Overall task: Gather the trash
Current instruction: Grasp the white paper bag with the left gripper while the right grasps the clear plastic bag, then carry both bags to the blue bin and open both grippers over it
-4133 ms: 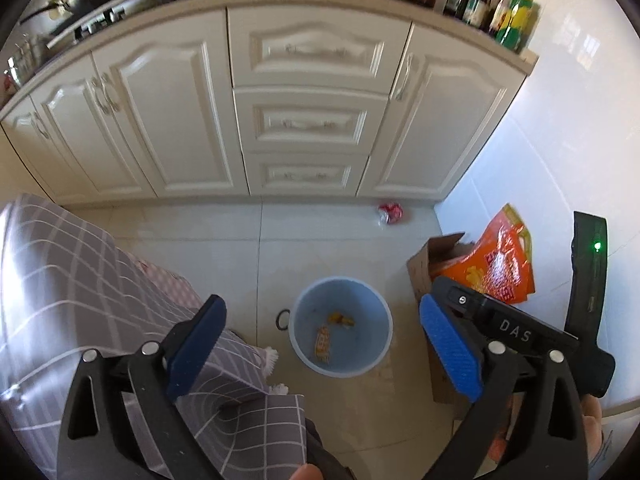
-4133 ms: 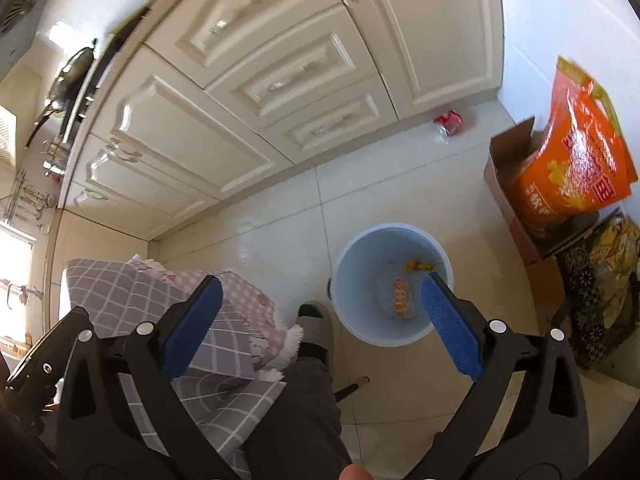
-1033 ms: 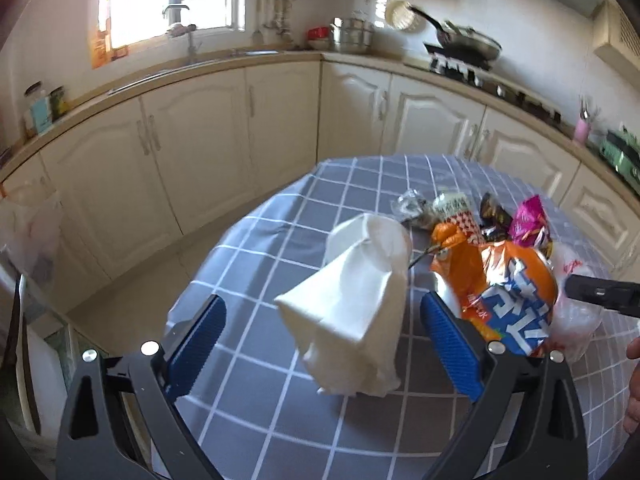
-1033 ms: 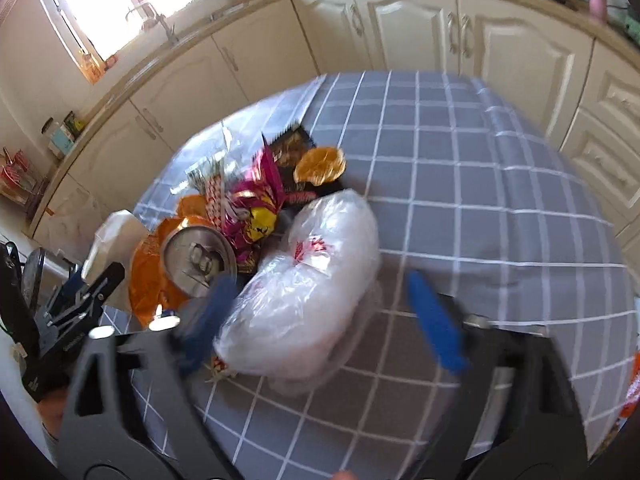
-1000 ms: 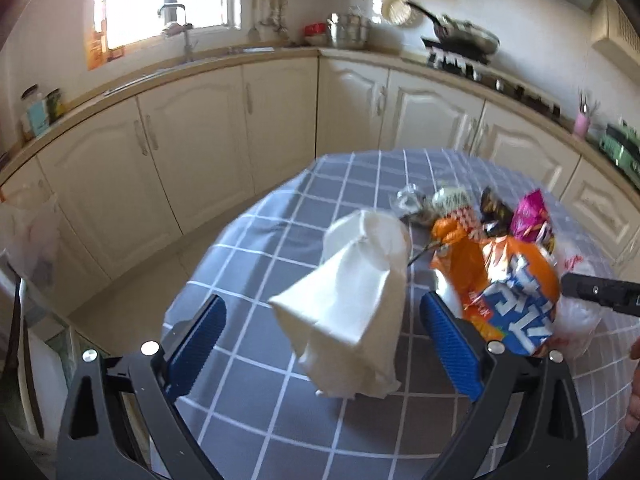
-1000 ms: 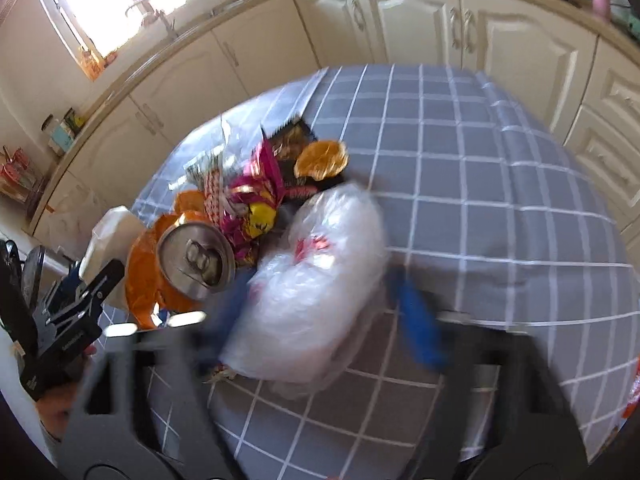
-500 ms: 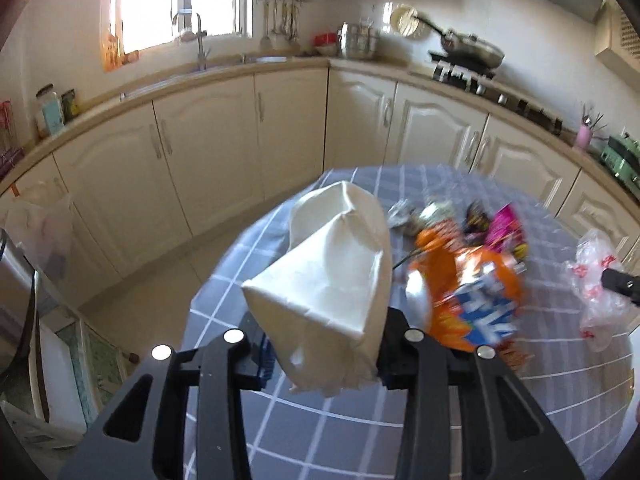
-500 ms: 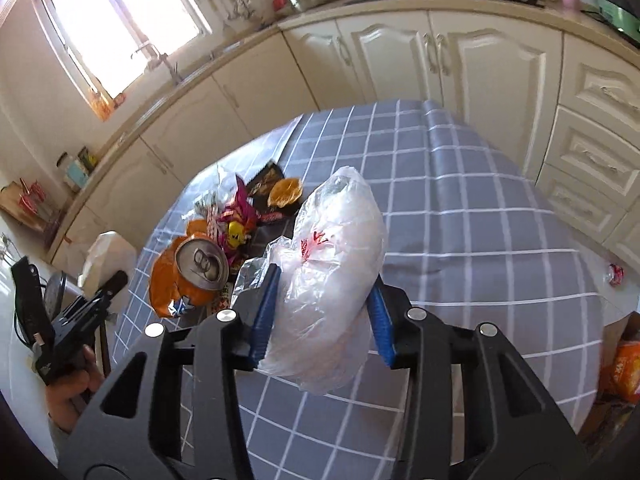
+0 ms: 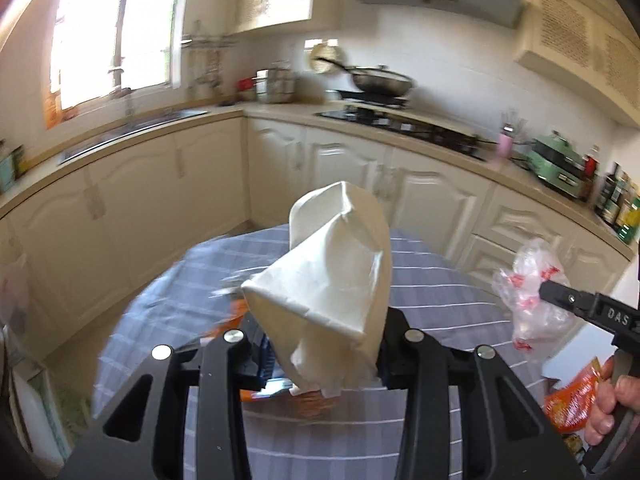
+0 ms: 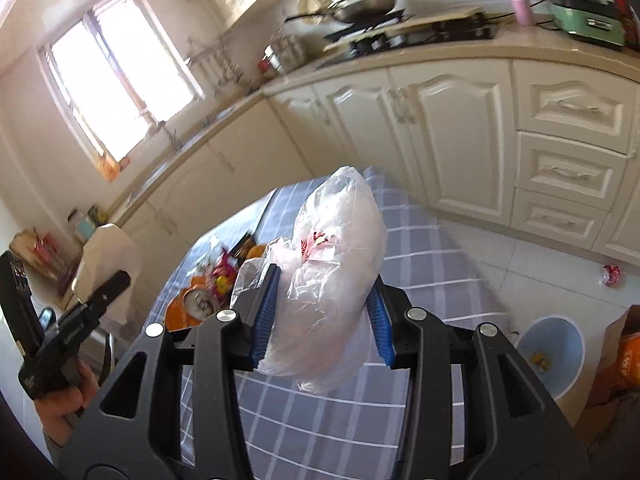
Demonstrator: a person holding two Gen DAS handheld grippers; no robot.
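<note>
While lifted clear of the table for binning, left gripper pinches tissue; right gripper squeezes bag.

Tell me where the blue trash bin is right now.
The blue trash bin stands on the floor at the right wrist view's lower right, between the checked table and a cardboard box.

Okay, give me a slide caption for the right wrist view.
Right gripper clamps a crumpled clear plastic bag above the checked table, blue bin waiting on the floor.
</note>
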